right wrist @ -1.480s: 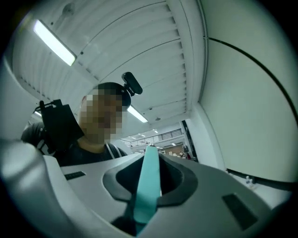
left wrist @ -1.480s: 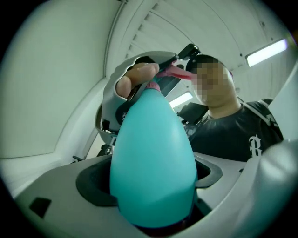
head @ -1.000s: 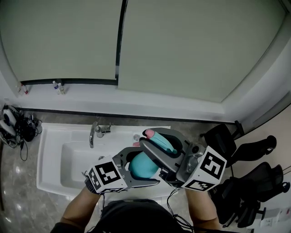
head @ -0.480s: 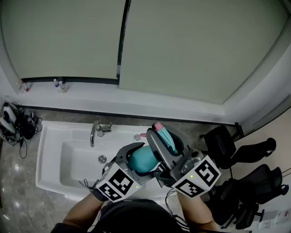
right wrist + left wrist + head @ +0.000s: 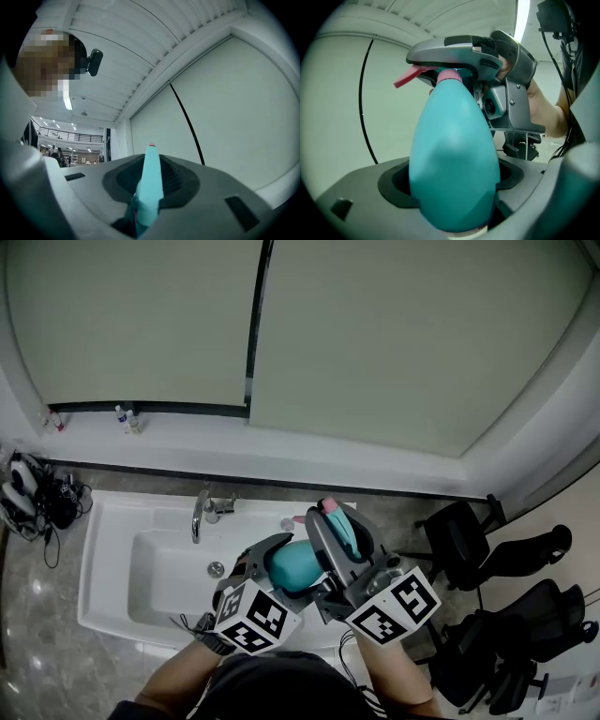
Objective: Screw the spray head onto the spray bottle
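Left hand-held gripper point(image 5: 452, 190) grips bottle point(image 5: 454, 136), right hand-held gripper point(image 5: 147, 190) spray head point(image 5: 151, 168); only head view shows sink point(image 5: 105, 531).

Bright even light, heavy fisheye curving, black vignetted corners

Spray bottle point(image 5: 454, 159): uniform teal, and we see no print on it. Spray head point(image 5: 151, 187): the same teal with a pink tip. Its trigger point(image 5: 407, 77) is pink in the left gripper view.

Left gripper point(image 5: 457, 206): fingers point(image 5: 351, 201) mid grey, pads point(image 5: 393, 187) black. Right gripper point(image 5: 150, 185): we note the same grey, with a black, finely ribbed pad.

Each marker cube point(image 5: 251, 618) is white with black square patterns.

Sink point(image 5: 101, 559) white, faucet point(image 5: 200, 514) shiny silver. Counter point(image 5: 37, 643) mottled grey-brown stone. Blinds point(image 5: 394, 334) pale grey-green, divided by a dark line. Chairs point(image 5: 511, 554) black.
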